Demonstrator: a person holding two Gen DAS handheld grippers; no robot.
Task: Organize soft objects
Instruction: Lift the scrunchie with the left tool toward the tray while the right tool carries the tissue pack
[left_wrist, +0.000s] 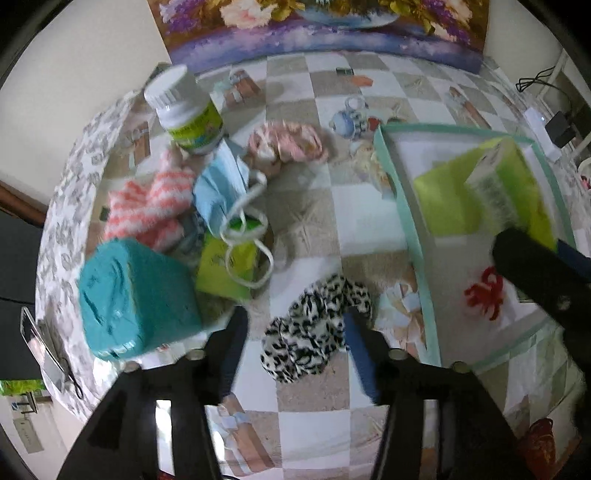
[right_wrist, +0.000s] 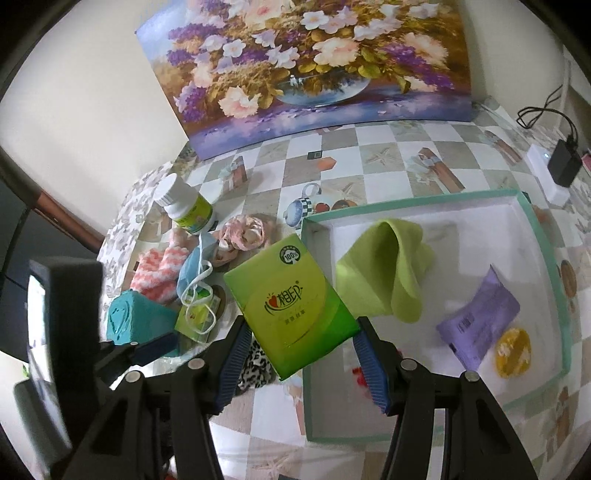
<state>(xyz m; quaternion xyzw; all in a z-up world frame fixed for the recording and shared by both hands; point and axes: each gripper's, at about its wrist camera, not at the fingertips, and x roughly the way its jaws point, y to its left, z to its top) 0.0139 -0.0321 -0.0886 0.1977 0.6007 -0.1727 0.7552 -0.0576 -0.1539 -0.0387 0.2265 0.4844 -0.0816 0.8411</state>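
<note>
My right gripper (right_wrist: 301, 341) is shut on a green tissue pack (right_wrist: 291, 306) and holds it above the left rim of the white tray with a mint edge (right_wrist: 524, 206). The pack also shows in the left wrist view (left_wrist: 495, 184). In the tray lie a lime cloth (right_wrist: 384, 273), a purple packet (right_wrist: 480, 325) and a yellow round pad (right_wrist: 513, 350). My left gripper (left_wrist: 295, 332) is open just above a leopard-print scrunchie (left_wrist: 314, 332). To its left lie a teal sponge (left_wrist: 133, 299), a pink striped sock (left_wrist: 155, 206), a blue face mask (left_wrist: 221, 192) and a pink scrunchie (left_wrist: 288, 140).
A white bottle with a green label (left_wrist: 188, 110) stands at the back left. A flower painting (right_wrist: 314, 62) leans on the wall. A charger and cable (right_wrist: 561, 162) lie at the right. A small green pack (left_wrist: 225, 266) lies under the mask's straps. The table's edge curves at the left.
</note>
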